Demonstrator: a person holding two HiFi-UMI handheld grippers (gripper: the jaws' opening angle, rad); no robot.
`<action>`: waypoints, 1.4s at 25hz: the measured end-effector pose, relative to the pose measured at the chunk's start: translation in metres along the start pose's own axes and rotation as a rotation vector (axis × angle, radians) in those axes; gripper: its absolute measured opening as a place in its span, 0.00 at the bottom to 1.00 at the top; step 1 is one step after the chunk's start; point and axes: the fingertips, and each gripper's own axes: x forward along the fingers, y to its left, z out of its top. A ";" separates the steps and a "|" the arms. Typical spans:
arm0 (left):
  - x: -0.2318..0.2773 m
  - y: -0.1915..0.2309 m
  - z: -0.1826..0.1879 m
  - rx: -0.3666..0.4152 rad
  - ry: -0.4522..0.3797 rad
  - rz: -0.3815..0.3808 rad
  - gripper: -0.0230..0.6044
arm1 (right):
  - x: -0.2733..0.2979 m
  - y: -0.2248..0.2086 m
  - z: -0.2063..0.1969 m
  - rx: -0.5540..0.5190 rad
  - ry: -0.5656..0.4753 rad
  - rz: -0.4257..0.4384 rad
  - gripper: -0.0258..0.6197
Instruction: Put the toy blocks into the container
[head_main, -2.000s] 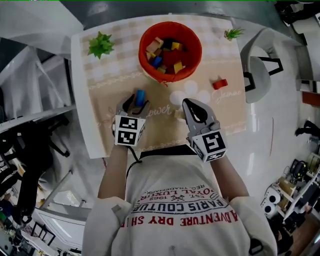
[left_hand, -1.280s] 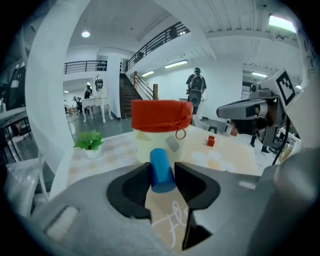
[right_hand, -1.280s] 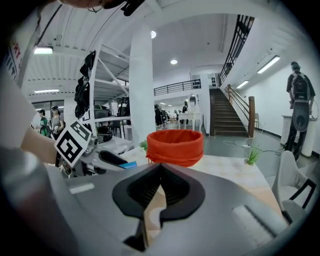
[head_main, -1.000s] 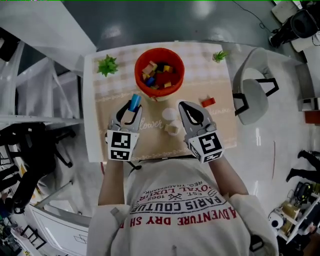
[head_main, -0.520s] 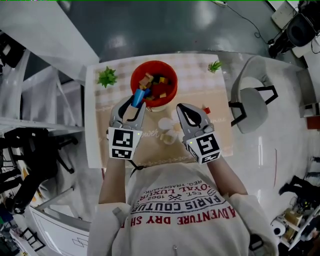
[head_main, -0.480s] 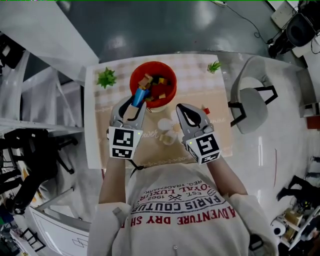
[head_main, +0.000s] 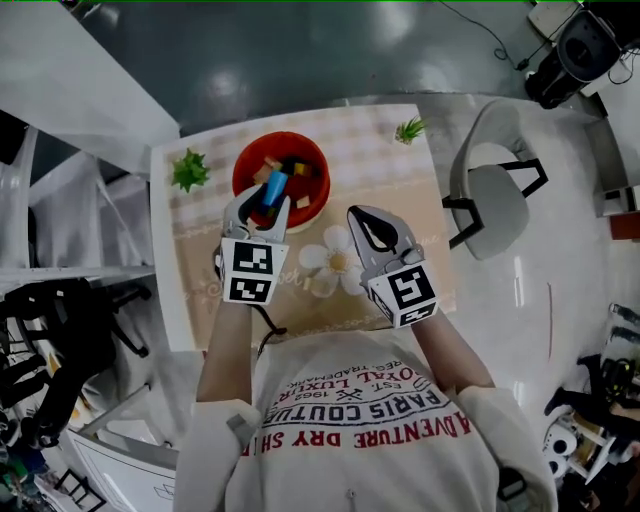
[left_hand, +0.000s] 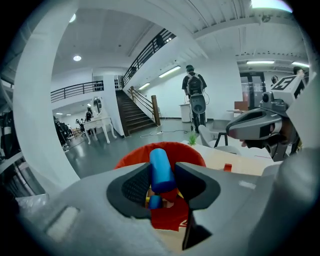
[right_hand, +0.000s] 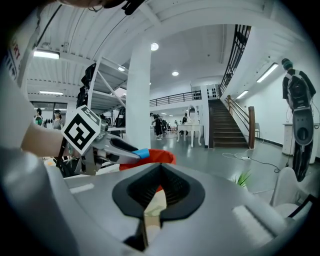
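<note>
An orange-red bowl (head_main: 300, 160) with several coloured blocks in it stands at the far side of the table mat. My left gripper (head_main: 268, 200) is shut on a blue cylinder block (head_main: 274, 187) and holds it upright over the bowl's near rim. In the left gripper view the cylinder (left_hand: 161, 169) sits between the pads with the bowl (left_hand: 187, 150) right behind it. My right gripper (head_main: 353, 214) is shut and empty, hovering over the mat to the right of the bowl. A small red block (left_hand: 228, 167) lies on the mat beyond it.
Two small green plants (head_main: 188, 170) (head_main: 408, 129) stand at the table's far corners. A white flower print (head_main: 335, 262) marks the mat between the grippers. A grey chair (head_main: 490, 195) stands right of the table. A person (left_hand: 192, 92) stands far off in the hall.
Both grippers have moved away from me towards the bowl. The blue cylinder, earlier short of the bowl, now sits over its near rim. Neither gripper's jaws have changed.
</note>
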 end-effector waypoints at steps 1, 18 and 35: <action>0.003 -0.001 -0.002 0.001 0.016 0.000 0.29 | -0.001 -0.003 -0.001 0.002 0.004 -0.002 0.04; -0.029 -0.010 -0.013 -0.121 -0.037 0.091 0.43 | -0.023 0.001 -0.019 0.025 0.030 0.037 0.04; -0.056 -0.132 -0.145 -0.326 0.143 0.034 0.56 | -0.049 0.025 -0.104 0.049 0.121 0.167 0.04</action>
